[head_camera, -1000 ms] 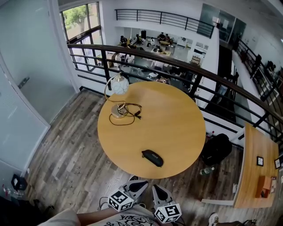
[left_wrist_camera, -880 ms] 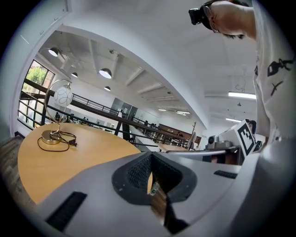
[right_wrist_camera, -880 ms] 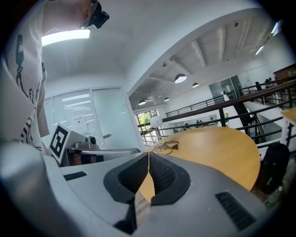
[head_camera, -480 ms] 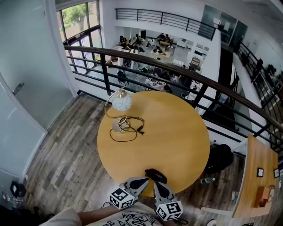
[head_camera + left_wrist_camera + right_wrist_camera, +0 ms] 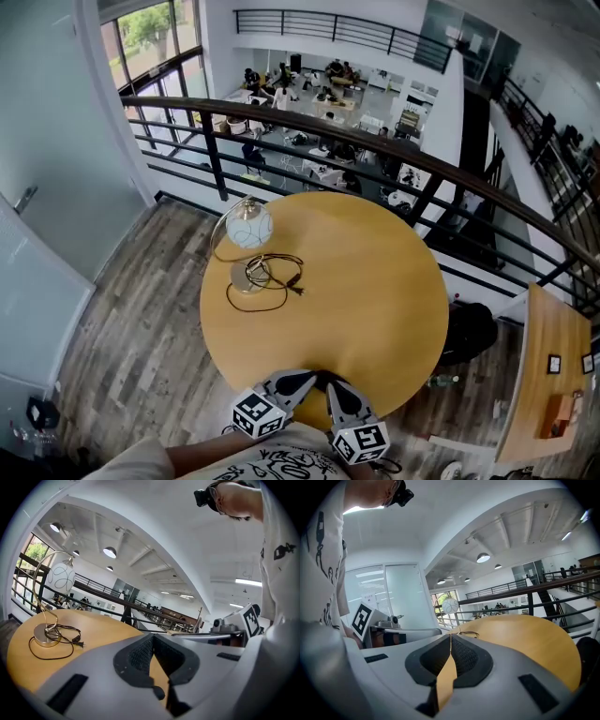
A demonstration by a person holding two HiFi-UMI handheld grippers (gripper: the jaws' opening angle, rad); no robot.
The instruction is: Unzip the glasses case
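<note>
Black glasses case (image 5: 322, 376) now just a sliver at the bench (image 5: 375, 281) near edge, a second ago well ahead | left gripper (image 5: 305, 379), right gripper (image 5: 333, 384) both closed, empty (tips flank it) | I've closed in, zip untouched

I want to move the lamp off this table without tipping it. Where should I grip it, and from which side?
Probably the thin arched stem of the lamp, low down: it is slim enough for jaws, while the globe is wide and round. Come from the table's left side, because the cord lies coiled to the right of and in front of its base.
</note>
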